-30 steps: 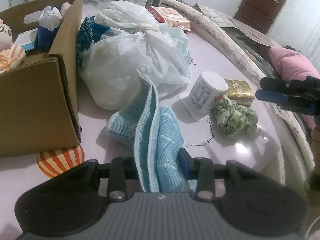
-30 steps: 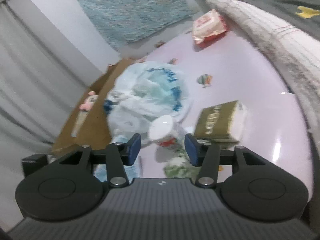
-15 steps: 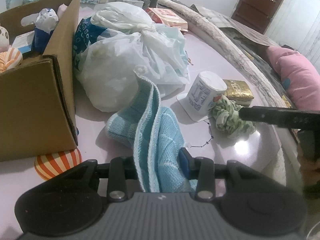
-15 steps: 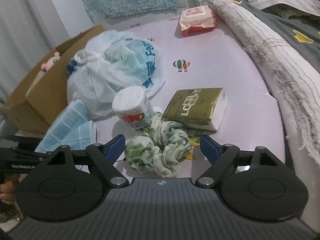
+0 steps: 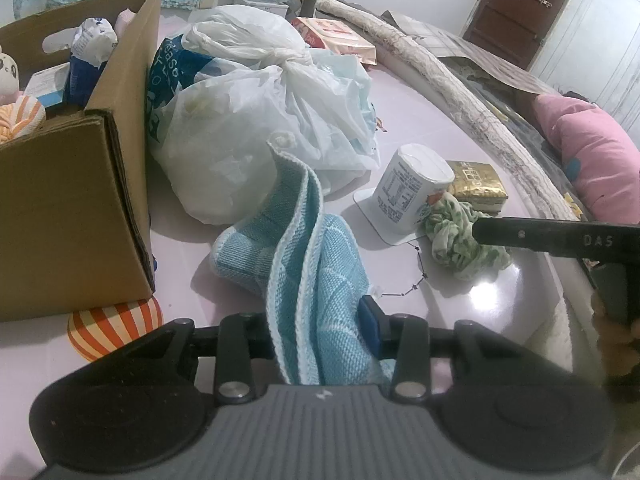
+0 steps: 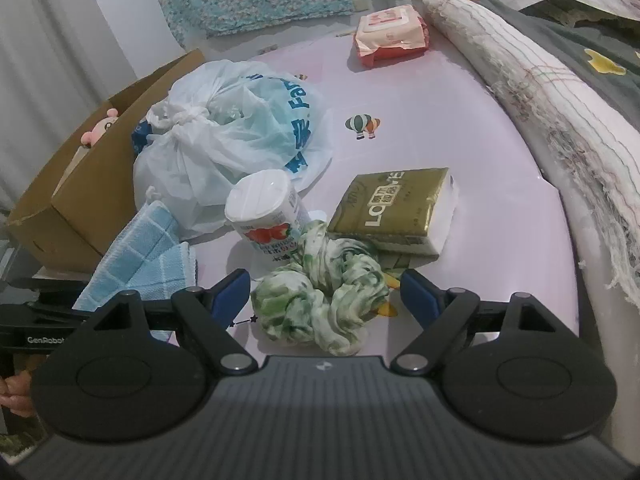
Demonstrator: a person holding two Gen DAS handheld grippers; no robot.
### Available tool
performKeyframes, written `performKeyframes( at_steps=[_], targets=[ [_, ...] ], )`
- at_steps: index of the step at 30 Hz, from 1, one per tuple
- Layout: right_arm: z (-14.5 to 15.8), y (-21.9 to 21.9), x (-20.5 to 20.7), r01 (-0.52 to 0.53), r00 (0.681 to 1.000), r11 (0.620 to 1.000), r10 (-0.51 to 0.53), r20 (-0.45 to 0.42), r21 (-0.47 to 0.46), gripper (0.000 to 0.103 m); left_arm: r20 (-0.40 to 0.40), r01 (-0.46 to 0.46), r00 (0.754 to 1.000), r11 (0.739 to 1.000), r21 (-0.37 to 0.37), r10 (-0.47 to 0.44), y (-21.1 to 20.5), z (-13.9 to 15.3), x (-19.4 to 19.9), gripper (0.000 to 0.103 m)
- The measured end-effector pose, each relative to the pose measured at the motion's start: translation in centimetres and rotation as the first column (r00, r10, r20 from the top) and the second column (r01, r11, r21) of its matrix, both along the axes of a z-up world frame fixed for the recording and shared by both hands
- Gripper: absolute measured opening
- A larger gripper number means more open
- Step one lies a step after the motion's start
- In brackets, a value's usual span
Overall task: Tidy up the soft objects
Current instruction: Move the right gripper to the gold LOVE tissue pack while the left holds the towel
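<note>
**Right jaws spread around scrunchie; left clamped on towel**

Green scrunchie [image 6: 320, 300] at lower centre of the right wrist view, lying on the pink mat [image 6: 460, 120], now framed between the spread fingers of the right gripper [image 6: 326, 294]; a second ago seen only small beyond narrower jaws. Not yet pinched. Judged: approach done, closing comes next.

Blue towel [image 5: 316, 280] at centre of the left wrist view, clenched in the left gripper [image 5: 320, 320], upper edge standing up, pose barely changed over the last second.

Around the scrunchie: white cup [image 6: 266, 216] touching it at upper left, gold tissue pack [image 6: 394, 208] just beside at upper right; a thin bead chain [image 5: 416, 276] trailing at its near side. Risk judged: fingers snagging chain or nudging cup.

Cardboard box [image 5: 72, 216] at left, tied plastic bag [image 5: 256, 120] beside it, partly between towel and box opening.
</note>
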State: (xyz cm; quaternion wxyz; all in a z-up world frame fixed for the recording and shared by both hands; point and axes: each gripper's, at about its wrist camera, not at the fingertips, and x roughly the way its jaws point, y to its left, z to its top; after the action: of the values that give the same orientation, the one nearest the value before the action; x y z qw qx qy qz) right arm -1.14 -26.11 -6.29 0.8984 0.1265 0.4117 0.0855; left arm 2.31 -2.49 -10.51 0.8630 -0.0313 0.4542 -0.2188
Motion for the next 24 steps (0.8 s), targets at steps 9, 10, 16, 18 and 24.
performKeyframes(
  at_steps=[9,10,16,18,24],
  targets=[
    [0.0,-0.6,-0.5,0.018,1.0,0.999,-0.018,0.002,0.032,0.082,0.001,-0.003,1.0,1.0,0.003,0.003,0.0,0.1,0.0,0.038],
    [0.0,-0.7,-0.5,0.02,1.0,0.999,-0.021,0.003,0.038,0.082,0.002,-0.003,1.0,1.0,0.004,0.002,0.0,0.1,0.0,0.038],
    [0.2,-1.1,-0.6,0.033,0.999,0.998,-0.033,0.006,0.045,0.083,0.002,-0.003,1.0,1.0,0.006,0.003,-0.1,0.2,0.0,0.038],
    [0.3,-1.4,-0.4,0.039,0.999,0.998,-0.039,0.006,0.043,0.083,0.003,-0.001,1.0,1.0,0.006,0.001,-0.1,0.1,0.0,0.038],
    [0.8,-2.8,0.3,0.092,0.995,0.995,-0.093,0.024,0.039,0.083,0.001,0.002,1.0,1.0,0.006,-0.002,-0.1,0.1,0.1,0.038]
  ],
)
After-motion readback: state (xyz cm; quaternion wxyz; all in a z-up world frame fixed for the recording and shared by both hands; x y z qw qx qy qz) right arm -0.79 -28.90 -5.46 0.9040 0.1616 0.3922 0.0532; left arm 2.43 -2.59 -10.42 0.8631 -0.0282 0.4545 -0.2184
